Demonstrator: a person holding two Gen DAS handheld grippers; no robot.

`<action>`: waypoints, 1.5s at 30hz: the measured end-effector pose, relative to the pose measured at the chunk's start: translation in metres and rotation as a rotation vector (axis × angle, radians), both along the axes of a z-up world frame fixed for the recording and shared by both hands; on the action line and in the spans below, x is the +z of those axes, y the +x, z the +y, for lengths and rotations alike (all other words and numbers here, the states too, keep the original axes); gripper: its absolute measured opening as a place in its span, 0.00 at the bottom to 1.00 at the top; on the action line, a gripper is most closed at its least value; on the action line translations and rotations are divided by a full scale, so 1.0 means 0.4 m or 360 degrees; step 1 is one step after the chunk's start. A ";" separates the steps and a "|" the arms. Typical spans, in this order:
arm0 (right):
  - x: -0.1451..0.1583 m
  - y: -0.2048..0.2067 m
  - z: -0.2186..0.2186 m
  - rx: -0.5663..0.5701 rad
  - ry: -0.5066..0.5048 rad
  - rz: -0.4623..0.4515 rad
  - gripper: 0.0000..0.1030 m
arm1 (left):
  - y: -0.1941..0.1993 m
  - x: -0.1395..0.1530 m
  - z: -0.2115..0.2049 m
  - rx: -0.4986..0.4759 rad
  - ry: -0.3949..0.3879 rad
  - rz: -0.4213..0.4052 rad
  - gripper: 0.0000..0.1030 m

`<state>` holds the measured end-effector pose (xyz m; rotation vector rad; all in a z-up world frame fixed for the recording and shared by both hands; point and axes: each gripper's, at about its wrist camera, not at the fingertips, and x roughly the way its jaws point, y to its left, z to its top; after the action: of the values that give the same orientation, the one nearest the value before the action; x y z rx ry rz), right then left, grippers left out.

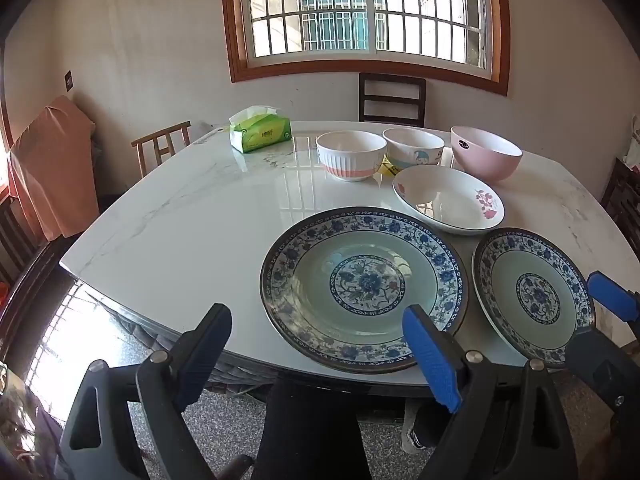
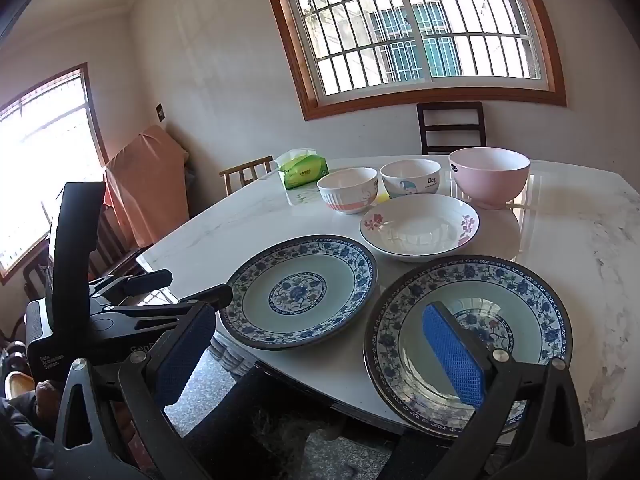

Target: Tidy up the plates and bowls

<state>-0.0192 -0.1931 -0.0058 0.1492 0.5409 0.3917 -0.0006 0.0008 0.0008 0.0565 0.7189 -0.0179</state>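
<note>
While both tools hang just off the near edge of the white marble desk (image 1: 168, 216), nothing on it is held. The left tool (image 1: 316, 344) has its blue-padded jaws spread wide and empty, tilted down toward the desk edge. The right tool (image 2: 324, 352) is likewise wide open with nothing between its pads, one blue pad showing over the near plate.

Taking the white flowered dish (image 2: 420, 226) as the landmark: the left blue-patterned plate (image 1: 362, 286) lies flat nearer than it and to its left, at the desk's near edge. The right blue-patterned plate (image 2: 468, 340) lies nearer than the dish and slightly to its right, also by the near edge, close beside the first plate without touching it as far as I can see. Beyond the dish stand three bowls in a row: a ribbed white bowl with a pink band (image 2: 347, 195) to the far left, a cartoon-printed bowl (image 2: 410, 180) straight behind, and a pink bowl (image 2: 489, 178) to the far right. A green tissue pack (image 2: 303, 170) sits farther left, beyond the ribbed bowl. A dark chair (image 2: 451, 128) stands behind the desk under the barred window (image 2: 420, 32).
</note>
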 end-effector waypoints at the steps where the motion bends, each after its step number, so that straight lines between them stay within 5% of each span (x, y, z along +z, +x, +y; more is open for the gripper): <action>1: -0.001 0.000 0.000 0.0000 0.0002 -0.0002 1.00 | 0.000 0.000 0.001 0.0000 -0.0001 0.0005 0.87; 29: -0.004 0.012 0.016 0.0120 0.0020 0.0006 0.99 | 0.029 -0.045 0.022 0.0066 -0.0051 0.0151 0.87; 34: 0.007 0.055 0.026 0.0250 0.0012 0.0077 0.66 | 0.040 -0.055 0.032 0.0086 -0.0078 0.0187 0.87; 45: -0.004 0.149 0.006 0.0259 0.0033 0.0213 0.65 | 0.055 -0.062 0.027 0.0084 -0.0059 0.0198 0.87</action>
<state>0.0404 -0.1907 -0.0074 0.1522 0.6837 0.5487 0.0214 0.0116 -0.0241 0.0009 0.8438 0.0159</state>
